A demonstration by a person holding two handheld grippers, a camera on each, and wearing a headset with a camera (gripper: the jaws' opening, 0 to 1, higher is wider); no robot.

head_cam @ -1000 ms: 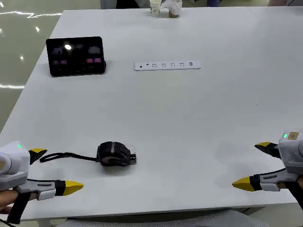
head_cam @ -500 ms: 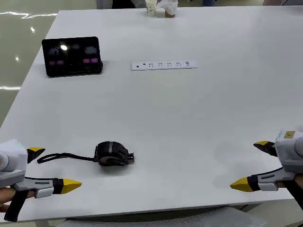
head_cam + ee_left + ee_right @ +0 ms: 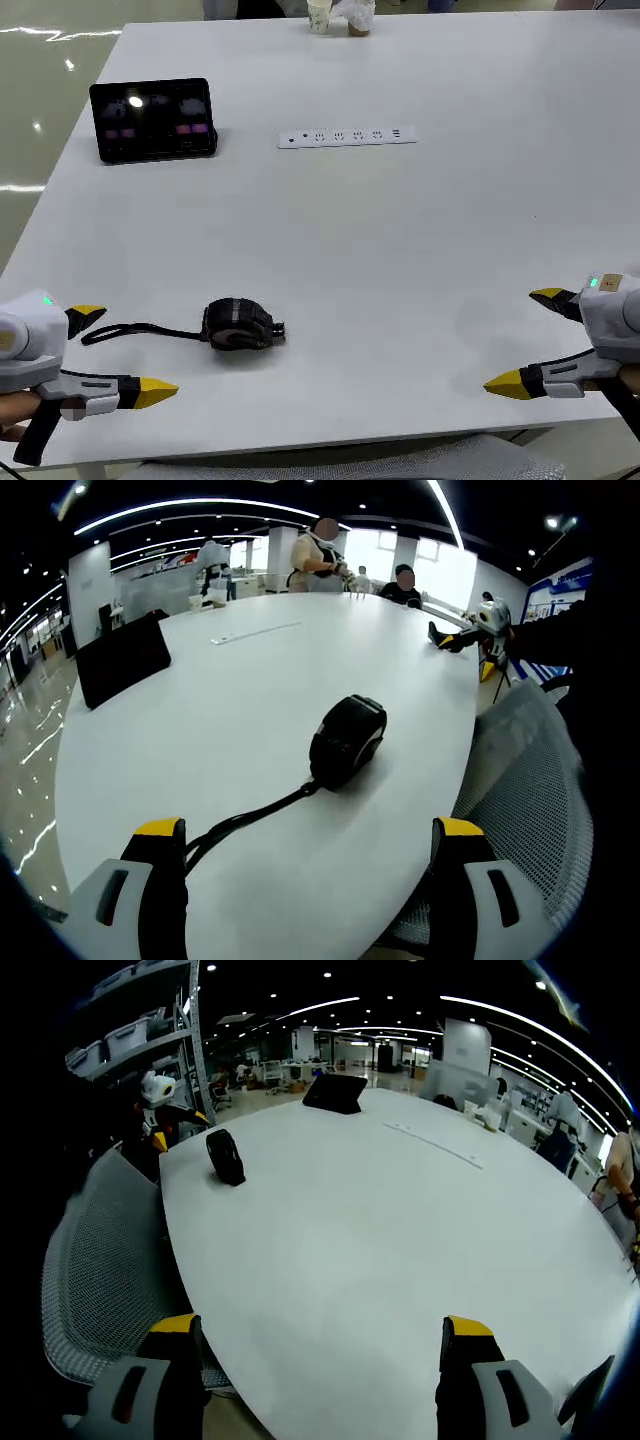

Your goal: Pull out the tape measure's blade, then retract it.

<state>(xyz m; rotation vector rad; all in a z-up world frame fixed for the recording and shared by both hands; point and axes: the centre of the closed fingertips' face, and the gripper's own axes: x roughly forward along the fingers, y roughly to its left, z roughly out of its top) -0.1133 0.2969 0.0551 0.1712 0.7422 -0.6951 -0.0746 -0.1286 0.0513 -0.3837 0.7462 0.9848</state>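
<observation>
A black tape measure [image 3: 241, 325] lies on the white table [image 3: 400, 230] near the front left, its black wrist strap [image 3: 135, 331] trailing to the left. My left gripper [image 3: 125, 352] stands open at the table's front left corner, the strap's end between its yellow-tipped jaws. In the left gripper view the tape measure [image 3: 347, 738] sits ahead of the open left gripper [image 3: 310, 845] and the strap [image 3: 240, 823] runs back toward it. My right gripper [image 3: 535, 340] stands open and empty at the front right edge. The right gripper view shows the tape measure [image 3: 225, 1156] far off.
A black tablet [image 3: 152, 119] stands on its stand at the back left. A white power strip [image 3: 346, 136] lies across the middle back. Cups [image 3: 321, 15] stand at the far edge. A mesh chair [image 3: 95, 1290] is below the front edge. People stand in the background.
Both grippers stay open and almost still. The left gripper has crept slightly right toward the strap. The small shift of the scene comes from the head camera.
</observation>
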